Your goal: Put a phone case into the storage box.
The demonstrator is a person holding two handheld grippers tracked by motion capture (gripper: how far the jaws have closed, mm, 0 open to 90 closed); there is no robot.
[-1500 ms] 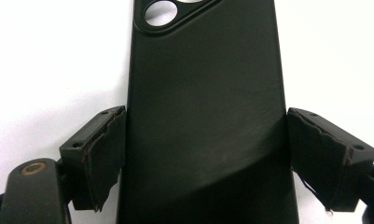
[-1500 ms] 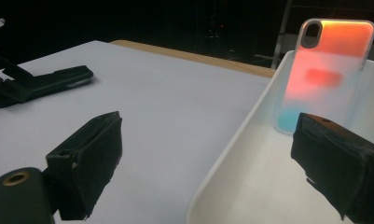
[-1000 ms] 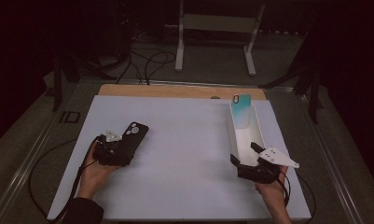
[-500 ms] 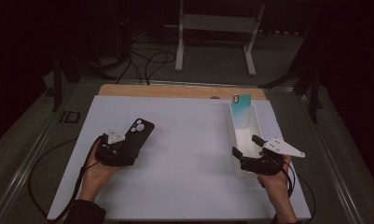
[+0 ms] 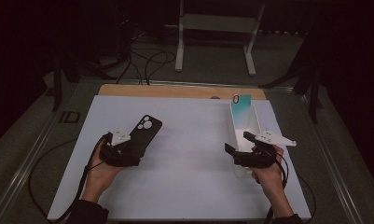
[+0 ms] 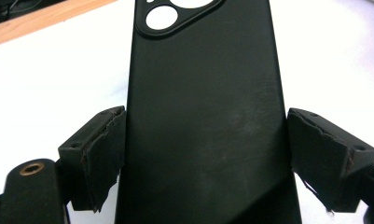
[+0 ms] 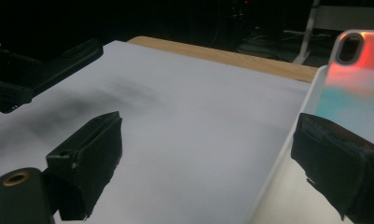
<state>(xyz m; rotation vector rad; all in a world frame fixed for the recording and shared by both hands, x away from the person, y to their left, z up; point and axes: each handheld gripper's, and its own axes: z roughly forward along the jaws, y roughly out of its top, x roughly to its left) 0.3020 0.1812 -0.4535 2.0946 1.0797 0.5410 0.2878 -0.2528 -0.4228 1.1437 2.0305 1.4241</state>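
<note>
A black phone case with camera cut-outs is tipped up off the white mat, clamped across its width by my left gripper. In the left gripper view both pads press the edges of the case, with the left gripper shut on it. A teal phone case with an orange top stands at the far end of a white bin. My right gripper is at the bin's near end. Its jaws are wide apart either side of the bin's left wall: the right gripper is open and grips nothing.
A white mat covers the table, with a wooden strip along its far edge. A metal stand and cables sit on the dark floor beyond. Both gripper cables trail off the near side.
The left gripper has risen and moved to the right with the black case, whose far end now stands higher. The right gripper has lifted and moved a little farther along the bin.
</note>
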